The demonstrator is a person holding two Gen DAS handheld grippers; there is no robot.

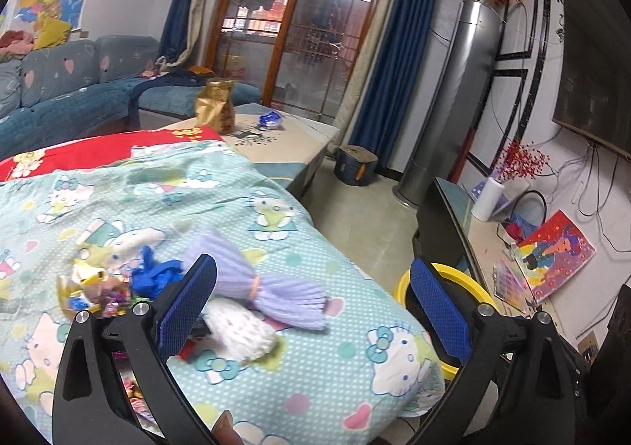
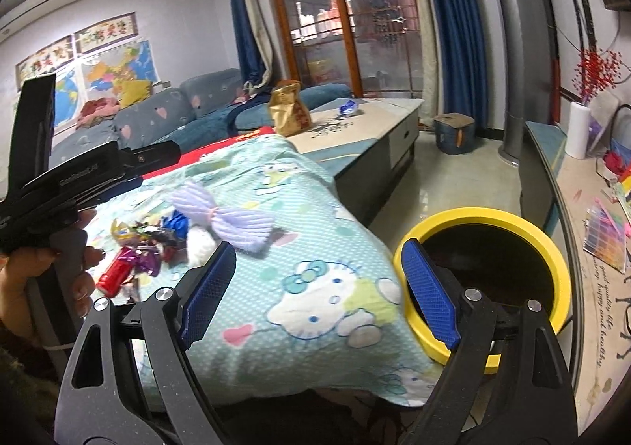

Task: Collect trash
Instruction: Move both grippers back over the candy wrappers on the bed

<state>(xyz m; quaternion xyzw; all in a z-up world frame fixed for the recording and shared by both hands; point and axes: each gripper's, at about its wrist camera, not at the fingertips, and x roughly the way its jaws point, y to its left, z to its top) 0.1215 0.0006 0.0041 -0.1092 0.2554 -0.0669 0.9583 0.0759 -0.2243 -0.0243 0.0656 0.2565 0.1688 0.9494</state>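
Both grippers are empty, with the fingers spread wide: the left gripper [image 1: 311, 307] hangs over the near part of the table [image 2: 315, 342], which is covered with a thin cartoon-print cloth [image 1: 315, 378], and the right gripper [image 2: 315, 291] points between the cloth edge and the trash bin [image 2: 560, 267], a round dark bucket with a thick yellow rim that stands on the floor just beside the table. The trash lies in a loose heap on the cloth to the left: shiny crumpled candy wrappers [image 2: 142, 252], a small red can [image 2: 114, 275] lying on its side, a crumpled blue piece [image 1: 155, 277], a lilac ribbed foam sleeve [image 1: 252, 279] tied at the middle, and a white foam net [image 1: 240, 334] under it. I judge that the next step is to reach for one piece. The foam is light, soft and springy, so it is better to close on its narrow tied waist and not on the flared ends. The wrappers are thin and slippery; the fingers should come down around a crumpled ridge and avoid pinching the cloth, which would wrinkle and lift. The can is hard and round and may roll, so grip it across the body. The left gripper is the nearer one to the heap, and the right one to the bin.
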